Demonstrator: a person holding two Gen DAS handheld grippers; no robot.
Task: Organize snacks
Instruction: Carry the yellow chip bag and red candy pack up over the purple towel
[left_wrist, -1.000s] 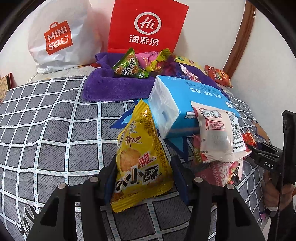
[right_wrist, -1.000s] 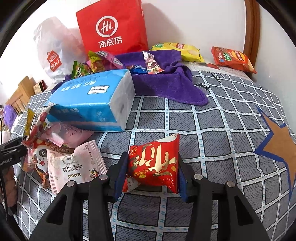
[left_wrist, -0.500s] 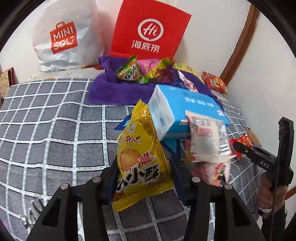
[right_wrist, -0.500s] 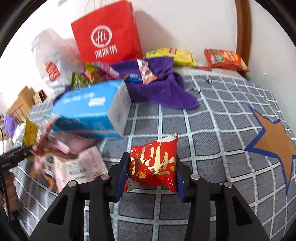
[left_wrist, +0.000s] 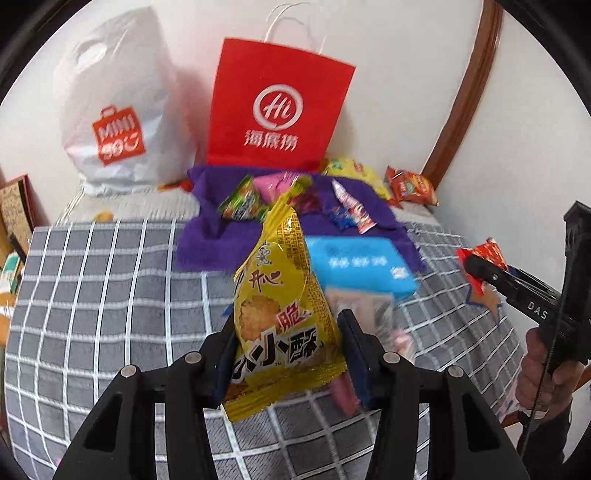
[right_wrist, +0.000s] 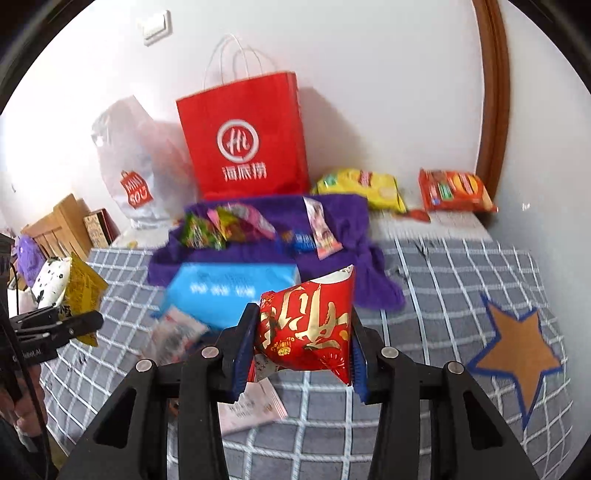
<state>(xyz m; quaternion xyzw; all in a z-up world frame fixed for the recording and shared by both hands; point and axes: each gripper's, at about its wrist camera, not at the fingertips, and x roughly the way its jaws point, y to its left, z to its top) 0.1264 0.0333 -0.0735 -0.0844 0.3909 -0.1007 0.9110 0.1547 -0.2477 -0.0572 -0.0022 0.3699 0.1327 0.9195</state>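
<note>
My left gripper (left_wrist: 286, 354) is shut on a yellow snack packet (left_wrist: 280, 314) and holds it upright above the grey checked bed cover (left_wrist: 110, 295). My right gripper (right_wrist: 301, 347) is shut on a red snack packet with gold writing (right_wrist: 306, 325), also lifted off the cover. Ahead lies a purple towel (left_wrist: 214, 240) with several small snack packets (left_wrist: 242, 201) on it. A blue tissue pack (right_wrist: 232, 291) lies in front of the towel. The right gripper shows at the right edge of the left wrist view (left_wrist: 476, 266); the left gripper shows at the left edge of the right wrist view (right_wrist: 85, 321).
A red paper bag (left_wrist: 277, 110) and a white Miniso bag (left_wrist: 114, 122) stand against the wall. A yellow packet (right_wrist: 365, 186) and an orange packet (right_wrist: 454, 190) lie behind the towel. Pink and white packets (right_wrist: 251, 410) lie near the tissue pack. A wooden frame (right_wrist: 493, 85) rises at right.
Both grippers have risen and pulled back with their packets; the bed and the pile of packets by the tissue pack now sit lower and farther away. The views are motion-blurred.
</note>
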